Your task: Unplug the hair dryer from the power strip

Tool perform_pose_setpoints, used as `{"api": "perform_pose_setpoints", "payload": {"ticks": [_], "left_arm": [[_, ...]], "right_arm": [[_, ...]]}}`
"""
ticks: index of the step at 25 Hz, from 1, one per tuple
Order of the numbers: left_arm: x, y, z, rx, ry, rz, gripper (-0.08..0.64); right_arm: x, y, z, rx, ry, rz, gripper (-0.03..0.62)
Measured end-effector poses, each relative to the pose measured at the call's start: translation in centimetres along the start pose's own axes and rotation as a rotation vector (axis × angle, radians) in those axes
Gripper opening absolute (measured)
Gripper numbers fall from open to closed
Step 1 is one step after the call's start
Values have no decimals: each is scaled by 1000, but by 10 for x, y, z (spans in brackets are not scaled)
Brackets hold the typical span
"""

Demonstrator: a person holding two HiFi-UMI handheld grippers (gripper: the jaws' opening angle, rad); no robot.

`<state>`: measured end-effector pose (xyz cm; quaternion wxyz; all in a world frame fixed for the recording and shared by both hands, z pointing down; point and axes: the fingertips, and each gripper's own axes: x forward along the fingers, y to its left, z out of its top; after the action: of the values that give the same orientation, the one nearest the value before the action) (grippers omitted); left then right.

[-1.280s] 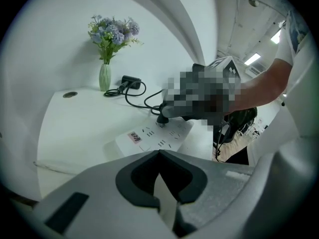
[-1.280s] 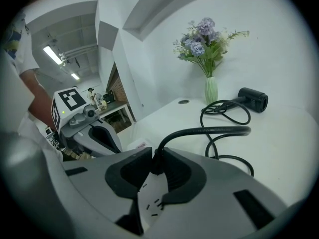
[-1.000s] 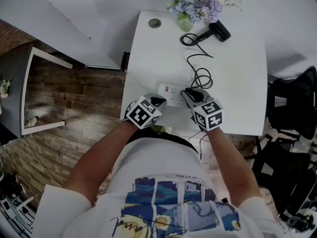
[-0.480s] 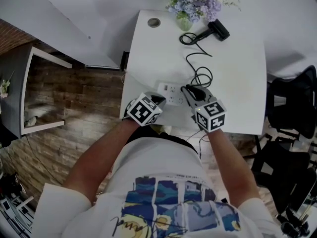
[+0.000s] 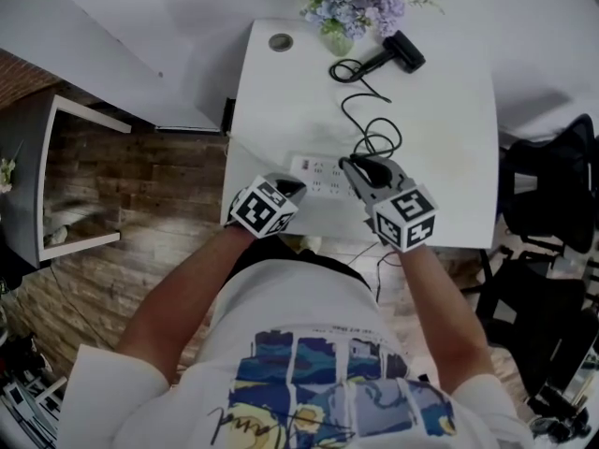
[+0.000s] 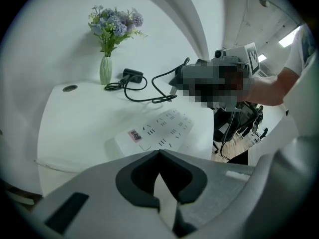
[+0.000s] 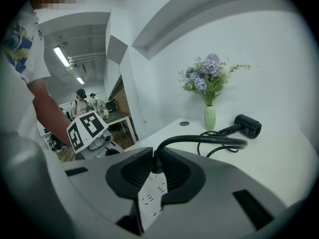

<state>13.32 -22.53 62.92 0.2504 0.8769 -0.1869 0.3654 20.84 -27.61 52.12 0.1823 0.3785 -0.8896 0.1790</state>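
A white power strip (image 5: 318, 174) lies near the front edge of the white table (image 5: 449, 138). My left gripper (image 5: 285, 187) rests at the strip's near-left end, jaws shut and empty; in the left gripper view (image 6: 159, 156) the strip (image 6: 157, 131) lies just ahead of it. My right gripper (image 5: 357, 168) is above the strip's right end, shut on the black plug (image 7: 155, 164). Its jaws are opening slightly with the plug still pinched between them. The plug is above the strip (image 7: 149, 198). The black cord (image 5: 370, 138) loops back to the hair dryer (image 5: 402, 51).
A vase of purple flowers (image 5: 337, 37) and a round cable hole (image 5: 280, 41) are at the table's far edge. A black chair (image 5: 552, 204) stands to the right, and a white-framed shelf (image 5: 75, 176) stands on the wooden floor to the left.
My right gripper has risen with the plug, lifting it up off the strip. My left gripper has stayed at the strip's near end.
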Motion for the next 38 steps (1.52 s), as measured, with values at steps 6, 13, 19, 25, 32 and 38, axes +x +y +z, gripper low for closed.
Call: {"api": "perform_pose_setpoints", "payload": {"ticks": [6,13,19,25,32,38], "left_arm": [[0,-1,1,-1,2,3,2],[0,-1,0,6,6,6,0],[0,-1,1,0,1,7,1],[0,0,2,-4,-1,12,2],[-1,0,1,-2,-3,22,2],[-1,-1,0,-3,0,27,2]], "right_arm": [[-19,2,11,8,-31,2,58],[-33,-1,15,27,-55,-6,58],[-40,-3,18,33,-64,-13,58],[-42,-3,20,33,-72,-8,58],[-48,-3,22,29,-82,-11,58],[-55,-4,22,33,-92,-19,58]]}}
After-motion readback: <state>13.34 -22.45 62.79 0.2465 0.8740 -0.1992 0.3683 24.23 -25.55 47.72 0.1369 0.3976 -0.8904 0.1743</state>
